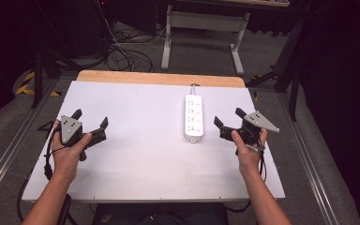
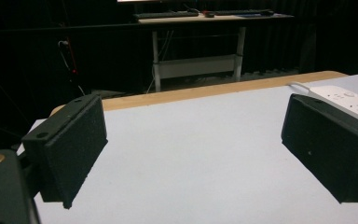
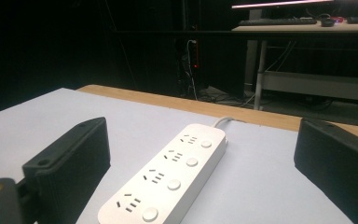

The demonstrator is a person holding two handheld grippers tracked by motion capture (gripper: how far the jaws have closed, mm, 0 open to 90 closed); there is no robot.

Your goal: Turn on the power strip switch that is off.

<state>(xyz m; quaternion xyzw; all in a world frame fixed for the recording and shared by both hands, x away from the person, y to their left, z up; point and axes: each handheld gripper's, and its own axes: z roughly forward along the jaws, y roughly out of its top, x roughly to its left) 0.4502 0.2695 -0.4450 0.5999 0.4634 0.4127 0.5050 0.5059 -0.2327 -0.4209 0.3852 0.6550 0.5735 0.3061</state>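
A white power strip [image 1: 193, 115] lies lengthwise on the white table sheet [image 1: 140, 159], right of centre, its cord running off the far edge. My right gripper [image 1: 229, 120] is held open just to the right of the strip, jaws wide apart and nothing between them. In the right gripper view the power strip [image 3: 170, 175] shows several sockets, each with a round button. My left gripper [image 1: 92, 119] stands open over the left side of the table, far from the strip. The power strip's corner [image 2: 349, 99] peeks out behind the right jaw in the left gripper view.
The white sheet covers a wooden table whose bare far edge [image 1: 161, 78] shows. Beyond it stand a desk frame [image 1: 204, 33] and tangled cables [image 1: 122, 54] on the floor. Dark surroundings and metal rails [image 1: 9, 145] flank the table.
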